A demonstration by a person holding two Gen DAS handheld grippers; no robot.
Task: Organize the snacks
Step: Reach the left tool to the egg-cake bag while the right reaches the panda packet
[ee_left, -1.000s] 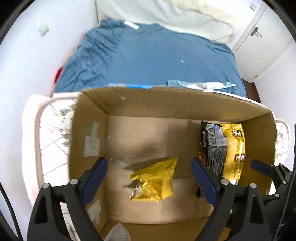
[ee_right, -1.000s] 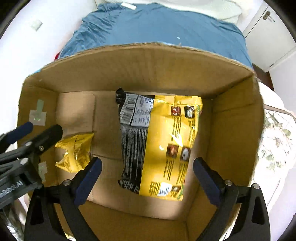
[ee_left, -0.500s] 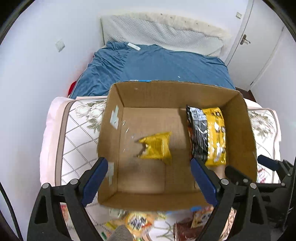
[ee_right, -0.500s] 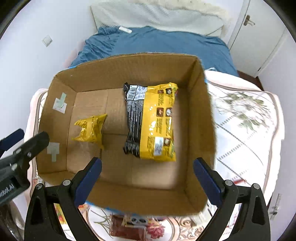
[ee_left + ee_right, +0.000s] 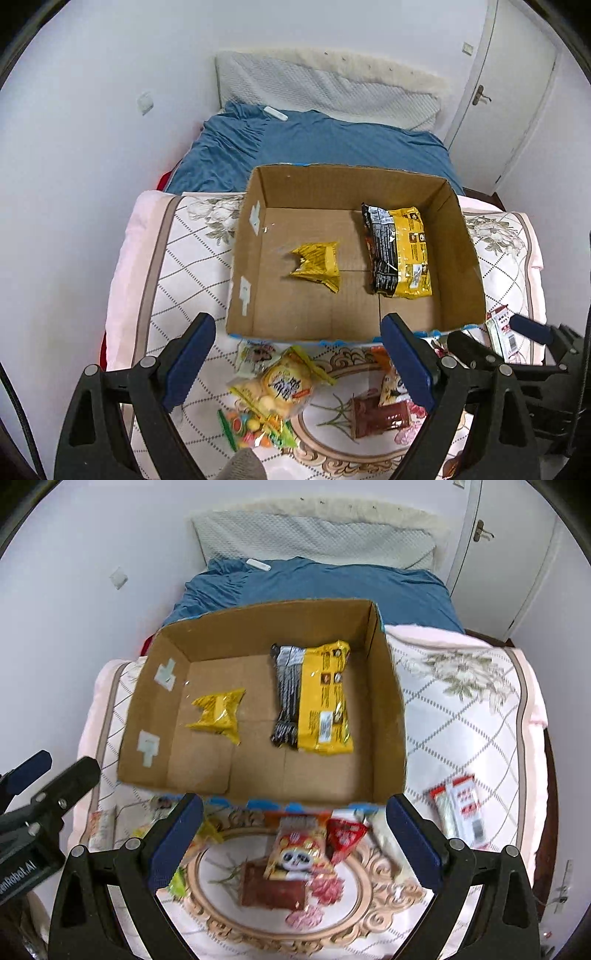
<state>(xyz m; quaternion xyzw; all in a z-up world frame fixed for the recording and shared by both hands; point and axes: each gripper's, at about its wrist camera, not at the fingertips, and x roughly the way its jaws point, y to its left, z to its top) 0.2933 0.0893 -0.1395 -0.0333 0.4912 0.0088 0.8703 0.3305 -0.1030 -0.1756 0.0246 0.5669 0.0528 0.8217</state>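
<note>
While both grippers, left gripper (image 5: 295, 360) and right gripper (image 5: 293, 838), hang with jaws apart and empty, the loose panda-printed orange snack packet (image 5: 297, 853) lies directly below the right one, nearer than the brown cardboard box (image 5: 388, 716).

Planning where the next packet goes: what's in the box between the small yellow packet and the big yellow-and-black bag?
Only bare cardboard floor separates the small yellow packet from the yellow-and-black bag; both wrist views show it.

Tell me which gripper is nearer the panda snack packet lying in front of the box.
Right. The right gripper hangs open directly over the panda snack packet. The left gripper is open further left, above the yellow cracker bag.
</note>
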